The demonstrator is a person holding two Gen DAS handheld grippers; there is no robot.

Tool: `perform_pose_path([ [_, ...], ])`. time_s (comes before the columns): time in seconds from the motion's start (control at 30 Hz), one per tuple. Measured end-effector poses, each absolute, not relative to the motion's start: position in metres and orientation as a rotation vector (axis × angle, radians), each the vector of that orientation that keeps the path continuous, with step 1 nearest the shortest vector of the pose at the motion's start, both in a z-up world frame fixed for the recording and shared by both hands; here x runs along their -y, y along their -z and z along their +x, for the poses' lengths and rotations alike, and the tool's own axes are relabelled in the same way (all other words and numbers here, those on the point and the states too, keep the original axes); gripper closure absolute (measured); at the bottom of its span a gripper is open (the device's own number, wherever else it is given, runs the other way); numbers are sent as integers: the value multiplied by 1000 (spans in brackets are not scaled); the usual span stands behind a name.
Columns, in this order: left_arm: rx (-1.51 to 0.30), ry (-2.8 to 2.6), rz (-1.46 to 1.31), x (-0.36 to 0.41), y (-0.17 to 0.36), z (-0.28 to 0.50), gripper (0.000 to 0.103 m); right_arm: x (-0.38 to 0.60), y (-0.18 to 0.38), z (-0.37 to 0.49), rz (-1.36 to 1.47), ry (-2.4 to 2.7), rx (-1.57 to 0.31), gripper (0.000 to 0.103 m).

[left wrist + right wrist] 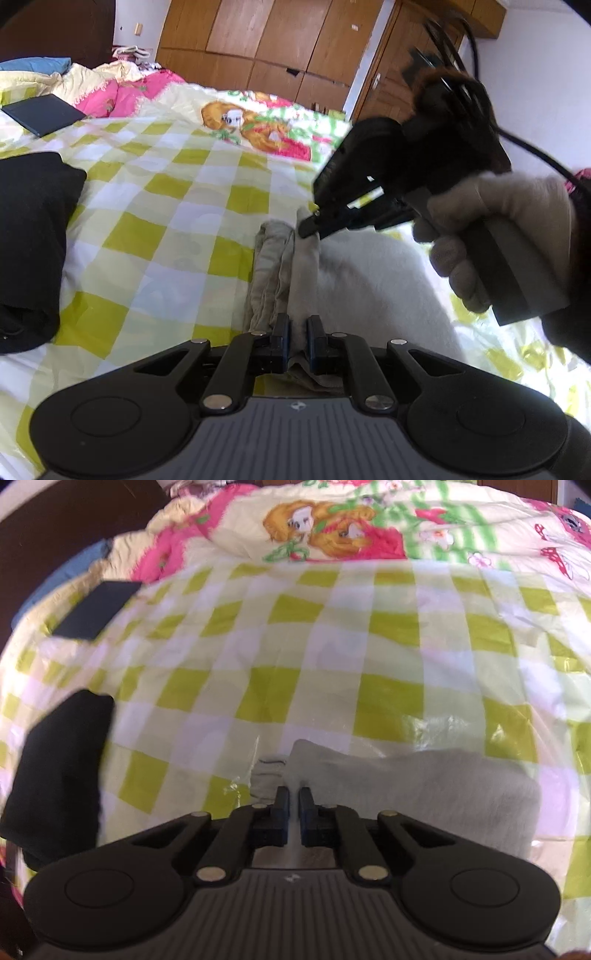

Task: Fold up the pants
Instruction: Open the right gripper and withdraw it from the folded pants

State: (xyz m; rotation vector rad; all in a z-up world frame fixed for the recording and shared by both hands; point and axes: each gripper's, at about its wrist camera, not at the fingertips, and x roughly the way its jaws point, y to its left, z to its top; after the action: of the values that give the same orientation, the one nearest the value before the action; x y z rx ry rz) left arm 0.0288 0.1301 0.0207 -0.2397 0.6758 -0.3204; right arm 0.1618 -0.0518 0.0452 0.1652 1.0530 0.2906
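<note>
The bed (177,206) carries a green-and-white checked cover, with a wooden wardrobe (266,40) standing behind it. A black garment (33,251) lies at the left side of the bed, well apart from the work area, and a dark flat pad (42,112) rests near the pillows. The pants (369,280), light grey and fleecy, lie on the cover directly in front of both grippers, with a bunched, ribbed edge (273,258) running along their left side. The fabric appears soft, light and limp; it will likely drape and sag rather than keep any shape, and its layers may slide over one another when lifted. Take hold at the thick edge or at a corner, where several layers stack, so that the pinch catches every layer. The left gripper (298,325) is closed on the near end of that edge, with cloth pinched between its jaws. The right gripper (306,227), held by a gloved hand (495,236), is closed on the far corner of the same edge; in the right wrist view the pants (424,790) fill the gap between the jaws of this gripper (294,797).
</note>
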Motion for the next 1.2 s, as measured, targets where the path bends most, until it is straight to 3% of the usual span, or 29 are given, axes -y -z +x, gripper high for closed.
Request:
perform_pose_path([
  [0.23,-603,295,-277,-148,-38,22,79,57,-95,152,217,-364,-957,102],
  [0.43,-636,320,-252,-148,-33,24,78,20,-72,162,122,-400,-1023,99],
  [0.53,-652,352,-215,-138,-30,20,72,21,-67,152,27,-332,-1000,93],
  [0.63,-668,366,-172,-125,-26,20,62,31,-65,147,35,-299,-1004,72],
  [0.67,-680,366,-157,-121,-25,22,59,32,-63,146,26,-289,-1008,59],
  [0.7,-695,363,-142,-117,-22,24,58,32,-60,147,16,-285,-1017,55],
  [0.83,-747,339,-101,-107,-11,28,58,25,-40,149,-21,-297,-1067,56],
  [0.87,-752,333,-94,-106,-10,28,60,26,-34,150,-25,-293,-1077,62],
  [0.9,-754,333,-92,-106,-10,28,74,31,-30,152,0,-290,-1091,81],
  [0.97,-752,335,-114,-109,-12,28,79,50,-27,153,104,-293,-1120,96],
  [1.2,-649,360,-182,-121,-37,20,81,76,-73,136,203,-346,-1026,98],
])
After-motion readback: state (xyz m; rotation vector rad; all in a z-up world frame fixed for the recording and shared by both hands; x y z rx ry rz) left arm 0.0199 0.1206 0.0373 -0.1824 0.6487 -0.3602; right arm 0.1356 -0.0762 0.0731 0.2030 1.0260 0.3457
